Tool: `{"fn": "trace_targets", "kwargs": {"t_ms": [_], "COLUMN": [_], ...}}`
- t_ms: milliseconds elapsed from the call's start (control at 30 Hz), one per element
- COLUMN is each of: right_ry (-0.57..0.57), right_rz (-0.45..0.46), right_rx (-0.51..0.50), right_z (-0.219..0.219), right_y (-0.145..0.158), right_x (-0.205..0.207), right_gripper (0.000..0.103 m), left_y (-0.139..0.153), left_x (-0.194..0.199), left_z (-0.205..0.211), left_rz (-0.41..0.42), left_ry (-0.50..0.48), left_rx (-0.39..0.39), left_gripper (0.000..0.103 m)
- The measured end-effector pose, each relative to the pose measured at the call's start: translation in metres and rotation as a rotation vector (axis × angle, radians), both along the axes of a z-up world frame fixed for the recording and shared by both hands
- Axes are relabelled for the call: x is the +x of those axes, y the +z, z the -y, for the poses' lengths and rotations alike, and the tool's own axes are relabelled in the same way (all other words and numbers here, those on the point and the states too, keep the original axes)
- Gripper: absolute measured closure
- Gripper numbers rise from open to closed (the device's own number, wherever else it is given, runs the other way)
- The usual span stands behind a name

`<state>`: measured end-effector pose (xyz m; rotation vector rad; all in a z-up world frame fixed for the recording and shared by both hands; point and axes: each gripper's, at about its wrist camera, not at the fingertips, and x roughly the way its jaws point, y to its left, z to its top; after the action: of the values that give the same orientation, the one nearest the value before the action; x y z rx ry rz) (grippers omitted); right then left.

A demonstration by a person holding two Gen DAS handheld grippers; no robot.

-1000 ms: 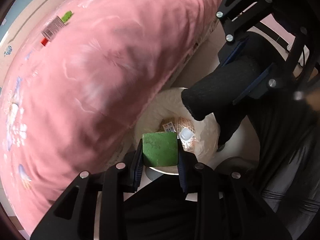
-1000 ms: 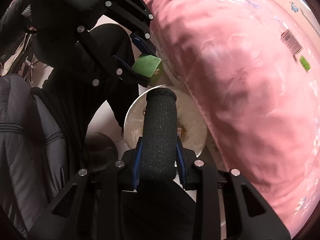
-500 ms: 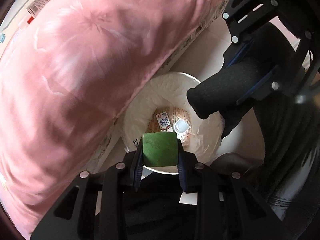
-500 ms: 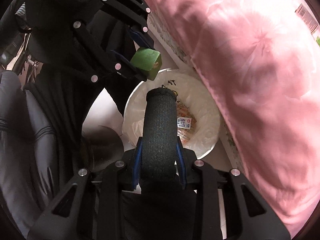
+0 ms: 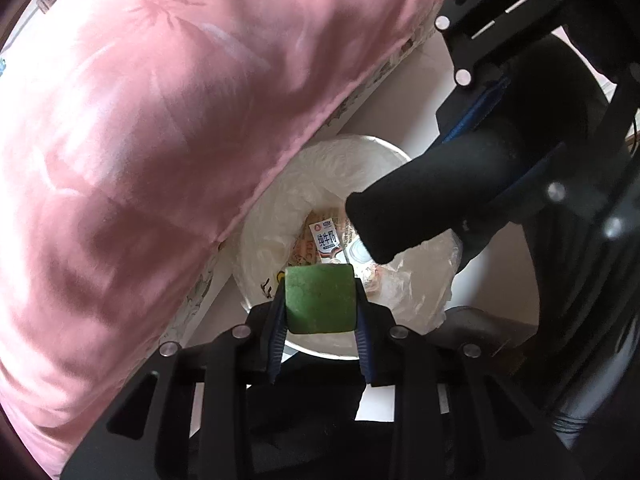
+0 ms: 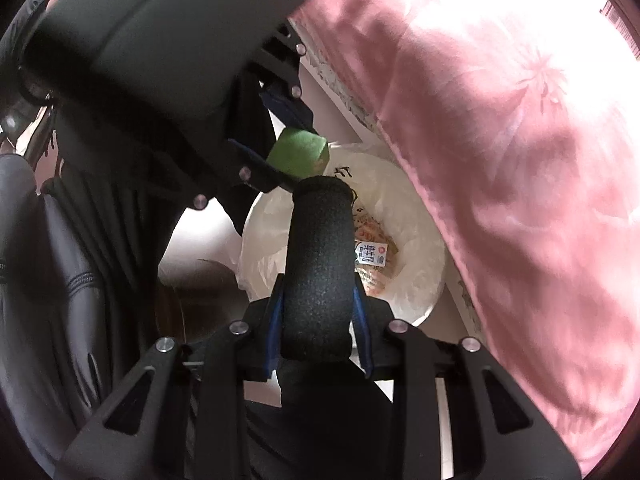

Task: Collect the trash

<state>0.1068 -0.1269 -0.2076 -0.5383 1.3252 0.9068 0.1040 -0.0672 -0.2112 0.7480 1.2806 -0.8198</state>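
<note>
Green block (image 5: 321, 298) sits pinched in your left tool (image 5: 320, 312), right over the near rim of the white bin (image 5: 372, 148). Your right tool (image 6: 318, 304) squeezes a black foam roll (image 6: 320, 264); its long end points down into the bin, over the trash already inside. Both hang above the opening, so each would likely fall straight in.

Chinese print, not legible, on small carton (image 5: 327, 237) in bin (image 5: 384, 152)

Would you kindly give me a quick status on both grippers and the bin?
Left gripper shut on green block, right gripper shut on black foam tube. Both above lined bin. Pink bedding overhangs bin's edge.
</note>
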Motion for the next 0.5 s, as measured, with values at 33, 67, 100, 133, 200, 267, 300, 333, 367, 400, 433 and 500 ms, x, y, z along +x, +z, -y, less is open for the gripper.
{"fn": "trace_targets", "kwargs": {"t_ms": [33,67,100,133,200,267,300,333,367,400,433,500], "right_ry": [-0.009,-0.013,-0.018,-0.025,-0.06,-0.083,-0.093,-0.097,-0.099,-0.101,-0.099,-0.096], "right_rz": [-0.003,-0.011,-0.01,0.005,0.006,0.001,0.012,0.017,0.021,0.022,0.022,0.027], "right_rx": [0.005,0.012,0.017,0.017,0.044,0.07,0.073,0.071,0.066,0.063,0.064,0.061], "right_z": [0.0,0.001,0.001,0.001,0.004,0.006,0.007,0.008,0.009,0.01,0.011,0.012], "right_y": [-0.001,-0.001,-0.002,0.0,0.003,0.006,0.008,0.009,0.01,0.011,0.013,0.015], "right_x": [0.002,0.004,0.006,0.008,0.016,0.02,0.021,0.022,0.022,0.022,0.022,0.021], "right_gripper": [0.07,0.07,0.062,0.053,0.025,0.021,0.021,0.021,0.021,0.021,0.021,0.021], "left_y": [-0.001,-0.003,-0.005,-0.006,-0.011,-0.011,-0.01,-0.009,-0.008,-0.007,-0.006,-0.004], "left_x": [0.001,0.002,0.002,0.002,0.003,0.005,0.005,0.005,0.005,0.004,0.004,0.002], "left_z": [0.001,0.002,0.002,0.003,0.004,0.004,0.004,0.005,0.004,0.004,0.005,0.004], "left_rz": [-0.002,0.004,0.009,0.013,0.01,0.041,0.05,0.05,0.046,0.046,0.047,0.047], "left_ry": [0.003,0.007,0.01,0.011,0.017,0.049,0.05,0.046,0.046,0.047,0.048,0.048], "left_rx": [0.004,0.012,0.017,0.022,0.046,0.06,0.058,0.057,0.056,0.054,0.052,0.051], "left_gripper": [0.071,0.071,0.071,0.071,0.059,0.025,0.024,0.024,0.02,0.018,0.015,0.013]}}
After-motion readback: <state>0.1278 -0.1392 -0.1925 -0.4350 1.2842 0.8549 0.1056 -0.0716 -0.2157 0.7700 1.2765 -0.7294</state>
